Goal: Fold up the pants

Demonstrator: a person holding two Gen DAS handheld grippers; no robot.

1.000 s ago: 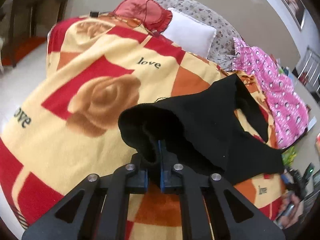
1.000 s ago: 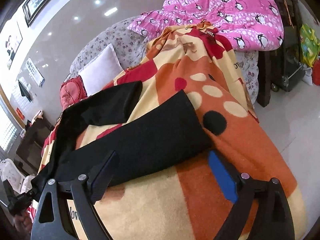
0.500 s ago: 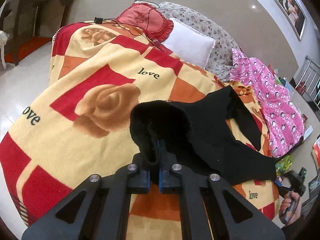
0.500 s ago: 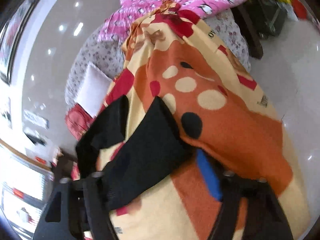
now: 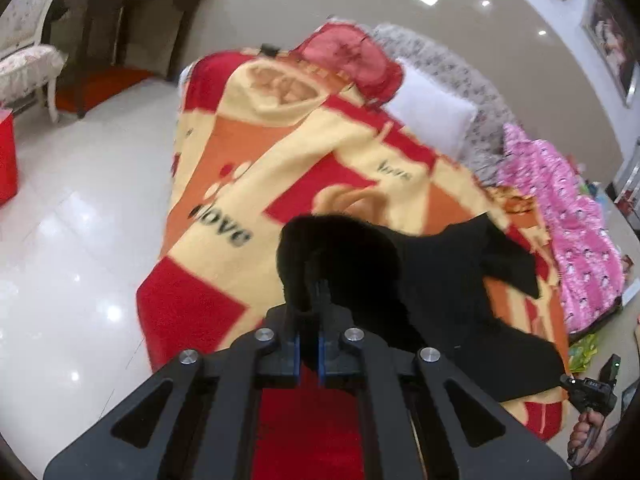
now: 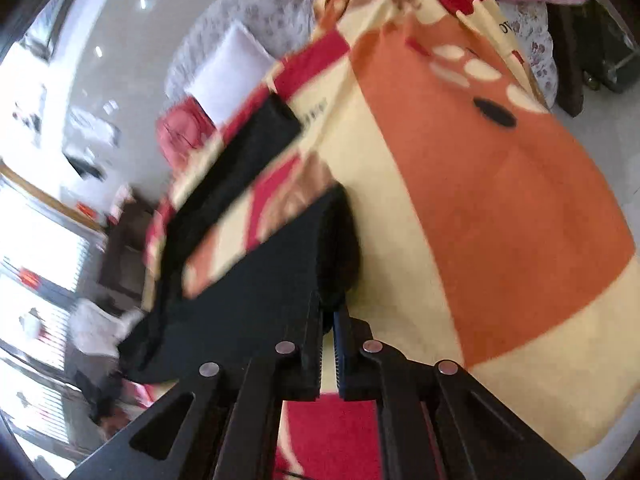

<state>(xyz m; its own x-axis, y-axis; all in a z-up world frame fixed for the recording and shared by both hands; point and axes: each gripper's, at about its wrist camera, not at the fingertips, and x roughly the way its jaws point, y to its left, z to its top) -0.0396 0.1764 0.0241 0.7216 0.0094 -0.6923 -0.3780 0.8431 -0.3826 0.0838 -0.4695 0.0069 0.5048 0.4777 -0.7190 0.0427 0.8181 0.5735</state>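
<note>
Black pants (image 5: 440,280) lie on a bed covered by a red, orange and yellow blanket (image 5: 304,160). My left gripper (image 5: 318,292) is shut on the bunched waist end of the pants and holds it lifted off the blanket. In the right wrist view my right gripper (image 6: 328,312) is shut on the hem of one black leg (image 6: 256,280). The other leg (image 6: 240,164) lies further back on the blanket (image 6: 500,200). Both views are blurred by motion.
A white pillow (image 5: 432,116), a red cushion (image 5: 352,60) and a pink penguin-print quilt (image 5: 580,232) lie at the bed's far side. A dark table (image 5: 132,28) and a white chair (image 5: 28,52) stand on the glossy floor at left. A hand with the other gripper's handle (image 5: 592,400) shows bottom right.
My right gripper was open over the leg hem and has now shut on it. My left gripper has drawn back toward the bed's edge with the waist end still held.
</note>
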